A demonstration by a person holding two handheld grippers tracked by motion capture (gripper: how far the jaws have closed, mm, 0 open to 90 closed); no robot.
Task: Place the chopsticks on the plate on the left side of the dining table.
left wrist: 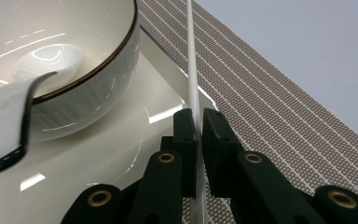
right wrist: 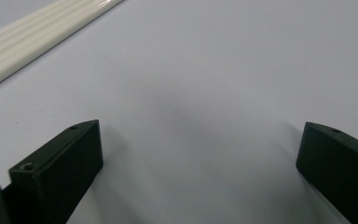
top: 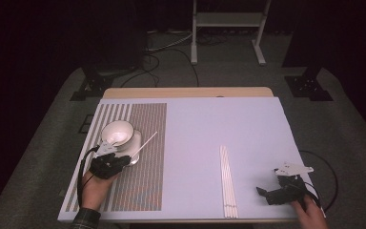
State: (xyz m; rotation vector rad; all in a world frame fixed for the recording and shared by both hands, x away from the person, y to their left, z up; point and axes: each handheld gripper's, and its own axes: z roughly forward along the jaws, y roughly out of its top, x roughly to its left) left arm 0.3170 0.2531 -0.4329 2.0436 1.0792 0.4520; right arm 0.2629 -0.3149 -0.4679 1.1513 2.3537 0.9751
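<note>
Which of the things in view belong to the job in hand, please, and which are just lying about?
In the job:
- left claw, shut on a white stick
- white bowl on its saucer
- bundle of white sticks, probably the supply

Lying about:
- striped mat
- right claw, open over the bare table
- white stand behind

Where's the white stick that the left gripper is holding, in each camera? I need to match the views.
High view: the white stick slants up-right from the left gripper, beside the bowl.
Left gripper view: it runs up the centre, pinched between the jaws.
Right gripper view: not in it.
Shared landmark: the bowl on its white plate.
</note>
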